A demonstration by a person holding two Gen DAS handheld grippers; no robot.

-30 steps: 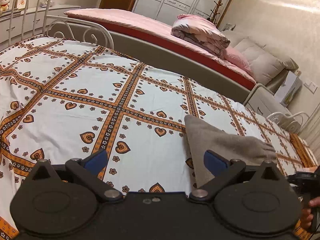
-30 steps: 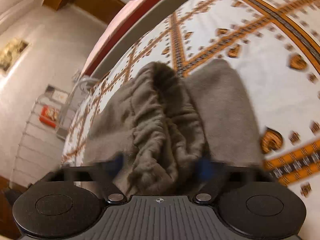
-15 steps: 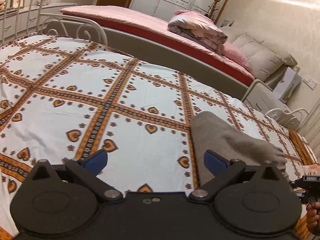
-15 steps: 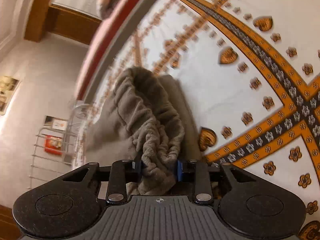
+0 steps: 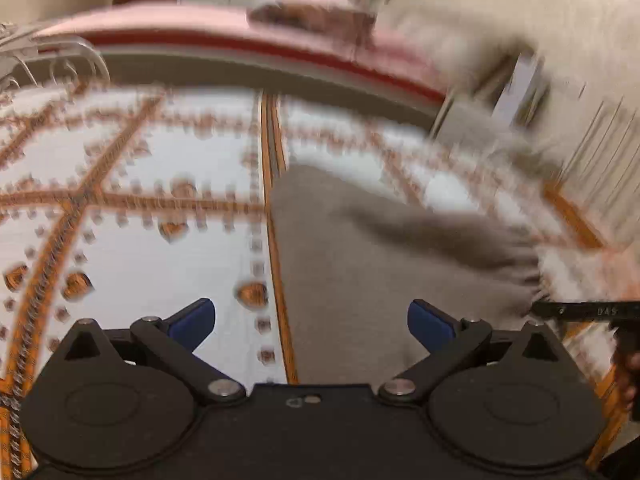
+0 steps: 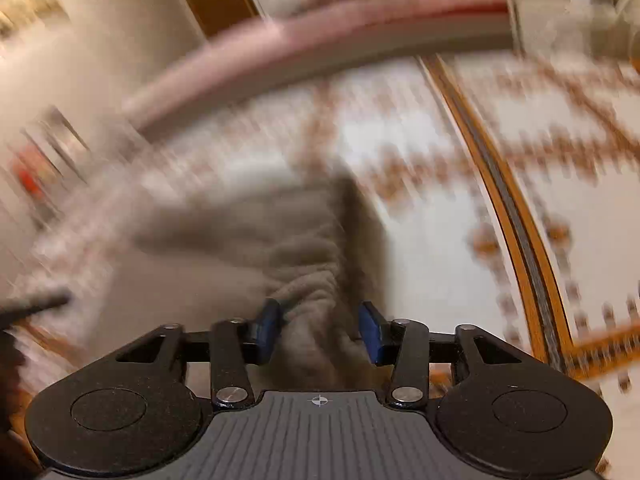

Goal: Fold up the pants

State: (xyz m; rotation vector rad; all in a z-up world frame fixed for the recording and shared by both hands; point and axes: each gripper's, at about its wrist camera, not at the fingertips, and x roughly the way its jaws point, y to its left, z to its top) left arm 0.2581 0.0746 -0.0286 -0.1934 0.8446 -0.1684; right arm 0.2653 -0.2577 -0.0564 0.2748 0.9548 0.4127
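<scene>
Both views motion-blurred. Left wrist view: left gripper at bottom centre, blue pads spread wide, nothing between them but the bed surface and the near edge of the pants. Pants are grey, lying on the patterned bedspread in the centre-right of the frame, left edge running along an orange stripe of the print; a darker bunched ridge crosses toward the right edge. At far right, a black bar of the right gripper meets the gathered end of the pants, with part of a hand below it. Pink bed with a red edge across the top, blurred. Right wrist view: right gripper bottom centre, jaws have just been opening, now partly spread with the ruched waistband of the pants between the blue pads; left pad looks to be against the fabric, right pad shows a slim gap, so not clamped. Pants extend up and left from the pads to mid-frame, on the same bedspread. A dark blurred bar enters at the left edge, mid-low; can't tell what it is.
</scene>
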